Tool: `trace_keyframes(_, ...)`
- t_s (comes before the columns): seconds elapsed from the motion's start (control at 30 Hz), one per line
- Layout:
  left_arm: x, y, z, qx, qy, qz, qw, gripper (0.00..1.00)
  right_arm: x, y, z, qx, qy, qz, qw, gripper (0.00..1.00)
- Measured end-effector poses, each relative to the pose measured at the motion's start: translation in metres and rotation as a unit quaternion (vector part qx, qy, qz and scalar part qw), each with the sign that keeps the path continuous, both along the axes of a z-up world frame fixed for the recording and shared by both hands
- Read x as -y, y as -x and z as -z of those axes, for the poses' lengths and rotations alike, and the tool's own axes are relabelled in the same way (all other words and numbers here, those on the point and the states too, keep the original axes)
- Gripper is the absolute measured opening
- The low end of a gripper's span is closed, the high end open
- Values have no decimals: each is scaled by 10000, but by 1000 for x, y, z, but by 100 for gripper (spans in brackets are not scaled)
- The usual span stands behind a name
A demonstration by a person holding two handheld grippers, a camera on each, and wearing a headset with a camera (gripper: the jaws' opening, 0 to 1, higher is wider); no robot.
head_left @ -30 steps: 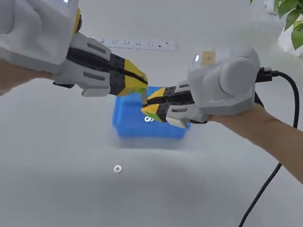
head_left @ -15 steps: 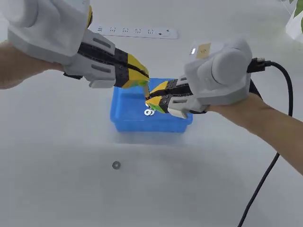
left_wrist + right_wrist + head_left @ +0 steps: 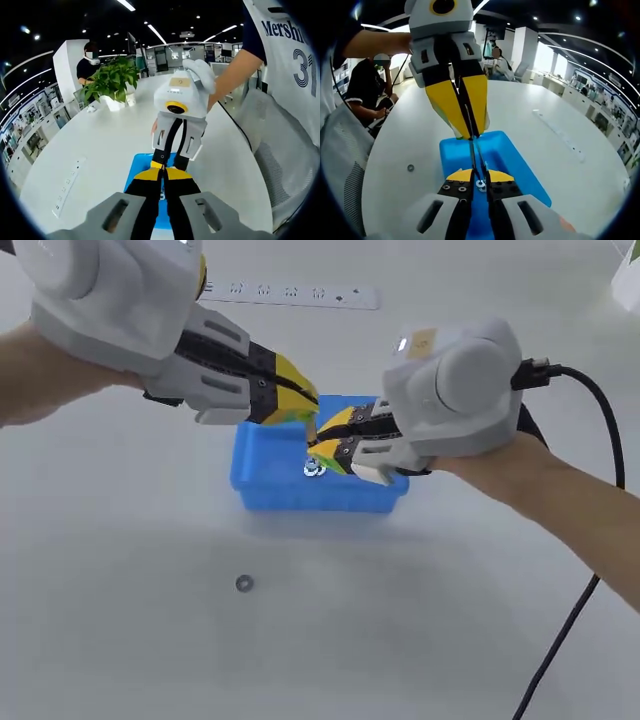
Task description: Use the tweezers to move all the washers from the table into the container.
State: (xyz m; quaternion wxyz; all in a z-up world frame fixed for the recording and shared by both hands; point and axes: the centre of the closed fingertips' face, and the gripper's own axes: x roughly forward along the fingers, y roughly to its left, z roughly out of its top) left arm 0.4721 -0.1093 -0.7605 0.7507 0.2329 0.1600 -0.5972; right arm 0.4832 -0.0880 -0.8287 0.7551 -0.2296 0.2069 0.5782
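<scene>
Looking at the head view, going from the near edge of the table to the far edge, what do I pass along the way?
Washer → blue container → white power strip.

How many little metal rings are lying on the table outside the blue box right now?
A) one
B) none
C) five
A: a single washer lies on the white table, apart from the blue container.

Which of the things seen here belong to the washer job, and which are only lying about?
Job: tweezers; washer on the table; blue container; washers inside it.
Lying about: power strip; potted plant.
</scene>
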Motion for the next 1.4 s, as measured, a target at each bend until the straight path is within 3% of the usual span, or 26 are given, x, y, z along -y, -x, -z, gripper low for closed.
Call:
trace_keyframes(0.33, -1, 2, -4, 42, 16, 22, 10000, 5, -1, 1, -2, 44, -36, 26, 10000, 11)
trace_keyframes(0.67, 3, 13, -20, 141, 27, 172, 9997, 5, -7, 11, -23, 96, -357, -128, 9992, 13)
trace_keyframes(1.07, 0, 45, -44, 267, -80, 451, 9986, 5, -19, 38, -47, 217, -631, -573, 9961, 17)
trace_keyframes(1.4, -10, 74, -46, 254, -173, 436, 9986, 5, -26, 68, -53, 229, -595, -764, 9950, 15)
